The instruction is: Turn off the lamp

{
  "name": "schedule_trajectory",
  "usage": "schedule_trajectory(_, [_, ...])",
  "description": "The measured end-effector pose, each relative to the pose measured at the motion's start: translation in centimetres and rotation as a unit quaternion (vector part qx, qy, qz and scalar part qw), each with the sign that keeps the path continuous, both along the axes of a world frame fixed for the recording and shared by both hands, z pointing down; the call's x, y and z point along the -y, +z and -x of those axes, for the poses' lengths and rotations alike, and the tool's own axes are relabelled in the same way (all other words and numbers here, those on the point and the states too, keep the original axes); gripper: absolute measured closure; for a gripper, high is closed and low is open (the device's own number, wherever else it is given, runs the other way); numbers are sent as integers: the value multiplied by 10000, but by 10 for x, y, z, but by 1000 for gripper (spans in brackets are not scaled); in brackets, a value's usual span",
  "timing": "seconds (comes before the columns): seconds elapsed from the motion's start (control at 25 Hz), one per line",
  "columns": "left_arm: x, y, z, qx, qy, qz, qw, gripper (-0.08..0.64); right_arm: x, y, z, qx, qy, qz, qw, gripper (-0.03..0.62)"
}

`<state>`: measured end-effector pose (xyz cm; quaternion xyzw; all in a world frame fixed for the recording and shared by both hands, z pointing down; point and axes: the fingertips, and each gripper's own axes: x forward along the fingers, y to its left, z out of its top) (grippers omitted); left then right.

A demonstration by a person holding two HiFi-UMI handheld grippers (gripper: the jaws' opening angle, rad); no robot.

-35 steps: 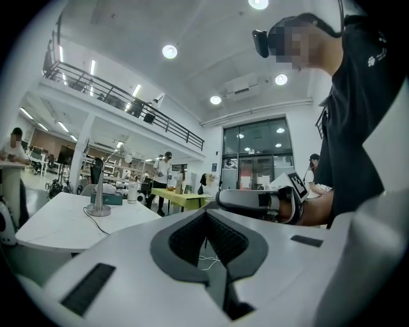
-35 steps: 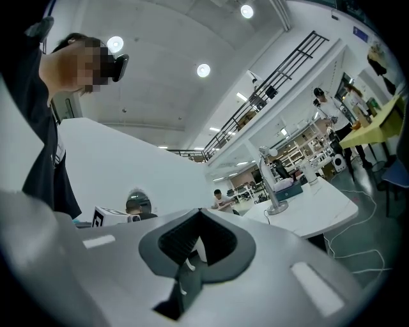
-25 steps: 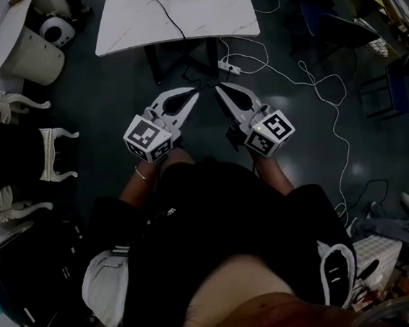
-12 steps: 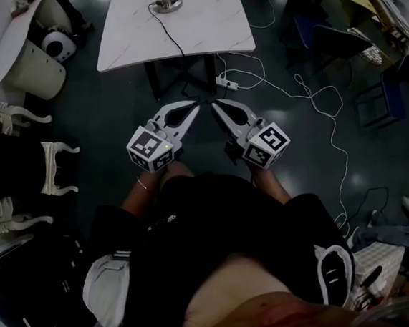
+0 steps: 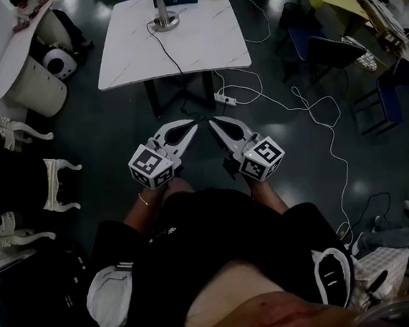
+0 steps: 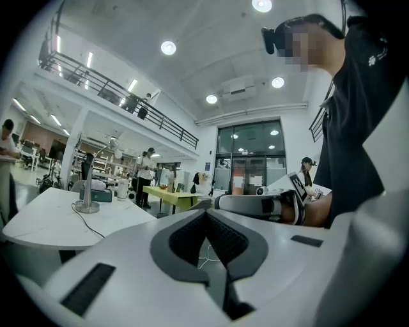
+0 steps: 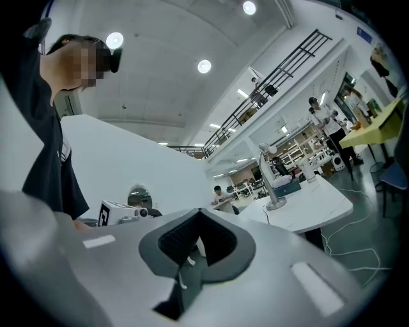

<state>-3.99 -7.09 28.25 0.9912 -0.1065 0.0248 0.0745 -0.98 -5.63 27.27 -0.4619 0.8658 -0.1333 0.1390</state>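
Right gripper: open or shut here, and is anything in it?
Shut and empty: in its own view the right gripper has both jaws meeting at the tips, nothing between them.

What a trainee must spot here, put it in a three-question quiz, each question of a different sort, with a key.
1. Where does the lamp stand? A: on the white table; B: on the floor; C: on a chair.
2. Fill in: the jaws of the left gripper and the right gripper are both ___, with nothing between them.
3. True or false: the right gripper touches the lamp.
Key: 1 A. 2 shut. 3 false: both grippers are held short of the white table.
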Motion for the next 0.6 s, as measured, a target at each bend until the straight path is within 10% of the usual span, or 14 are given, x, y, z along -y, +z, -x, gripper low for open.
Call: schedule_trajectory(0.6, [1,2,3,45,-113,116,9999,554,1,6,-2,158,-25,82,9998,592])
